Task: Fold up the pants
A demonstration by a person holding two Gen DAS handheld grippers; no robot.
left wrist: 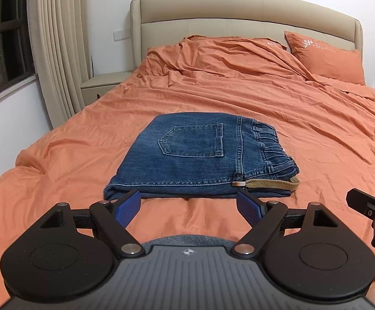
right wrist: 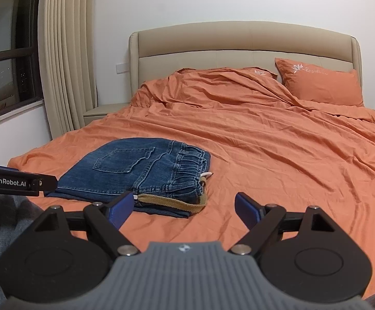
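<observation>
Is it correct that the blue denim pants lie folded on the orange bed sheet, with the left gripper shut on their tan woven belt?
Not quite. The left gripper is open and holds nothing; the left wrist view shows its blue pads spread wide, short of the tan woven belt. The blue denim pants do lie folded on the orange bed sheet.

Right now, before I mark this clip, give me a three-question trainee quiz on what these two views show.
1. True or false: the left gripper is shut on the jeans.
2. Multiple choice: the tan belt lies at the A) near edge of the folded stack, B) far edge, C) pillow.
3. Fill in: the jeans rest on an orange ____.

Key: 1 false, both grippers, right gripper included, are open and holding nothing; 2 A; 3 bedsheet.
</observation>
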